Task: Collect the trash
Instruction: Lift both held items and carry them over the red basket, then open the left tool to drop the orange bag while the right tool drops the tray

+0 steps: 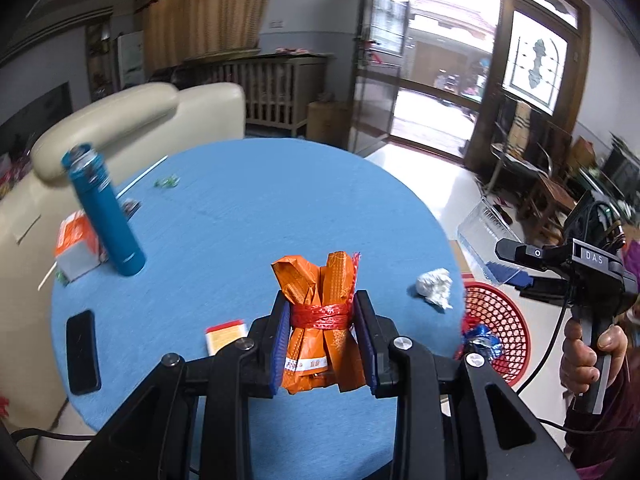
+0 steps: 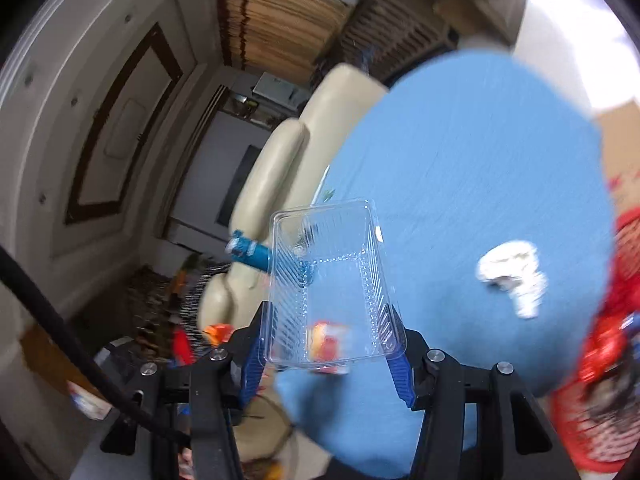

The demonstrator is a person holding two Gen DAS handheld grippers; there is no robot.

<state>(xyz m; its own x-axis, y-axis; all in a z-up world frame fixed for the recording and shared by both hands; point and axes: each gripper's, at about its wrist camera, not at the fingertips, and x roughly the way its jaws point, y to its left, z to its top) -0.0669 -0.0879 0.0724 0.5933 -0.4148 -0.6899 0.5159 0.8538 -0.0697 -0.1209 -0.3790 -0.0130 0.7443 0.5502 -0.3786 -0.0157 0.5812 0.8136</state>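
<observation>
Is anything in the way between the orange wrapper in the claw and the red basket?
Not really. The left claw holds the orange wrapper above the blue table. The red basket sits just past the table edge. Only the white crumpled paper lies near that path, low on the table.

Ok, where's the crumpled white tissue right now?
The crumpled white tissue lies on the blue table near its right edge, beside the red basket, right of the left gripper.

Between the jaws, an orange dotted wrapper bundle point(image 1: 320, 320) is showing red netting; beyond, a blue round worktop point(image 1: 240, 216).
</observation>
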